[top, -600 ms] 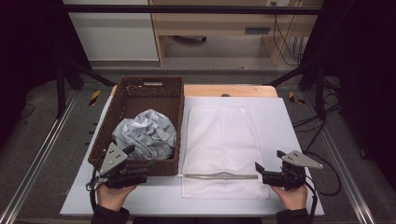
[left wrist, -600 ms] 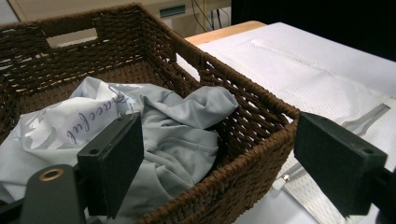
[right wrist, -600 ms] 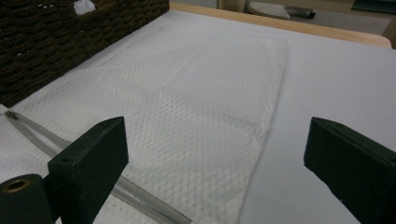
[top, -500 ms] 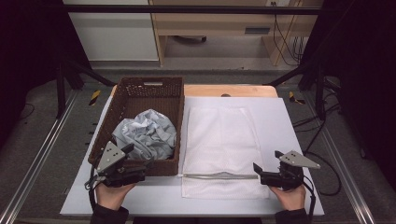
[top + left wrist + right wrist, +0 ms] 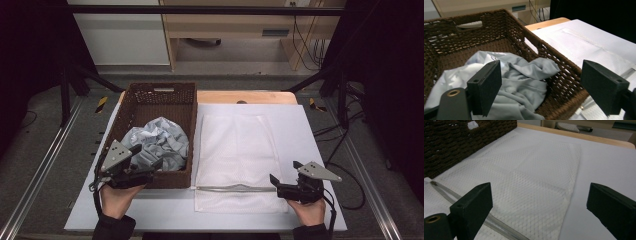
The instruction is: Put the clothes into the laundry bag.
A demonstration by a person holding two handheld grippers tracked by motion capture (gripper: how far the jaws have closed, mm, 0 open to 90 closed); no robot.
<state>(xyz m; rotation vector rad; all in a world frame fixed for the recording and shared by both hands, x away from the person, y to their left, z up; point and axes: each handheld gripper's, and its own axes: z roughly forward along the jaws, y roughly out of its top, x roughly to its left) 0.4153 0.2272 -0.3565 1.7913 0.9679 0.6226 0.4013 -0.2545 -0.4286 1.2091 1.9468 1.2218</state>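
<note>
A white-covered table [image 5: 320,150] carries everything. Ahead of the left gripper [image 5: 150,167] stands a brown wicker basket [image 5: 150,100], its near wall just under the jaws, which are spread wide with nothing between them. To the right of that gripper, and ahead and to the left of the right gripper [image 5: 274,181], a white mesh laundry bag [image 5: 237,150] lies flat on the table, touching the basket's side. Inside the basket, directly in front of the left gripper, a crumpled pale grey-blue garment [image 5: 524,82] rests in a heap. The bag's zipper [image 5: 232,188] runs across its near end, between the two grippers. The right gripper is also released, jaws wide apart, hovering just off the bag's near right corner. By my reading nothing is done yet: the garment is ungrasped, the bag lies flat and unopened, and picking up, opening and stuffing all remain.
</note>
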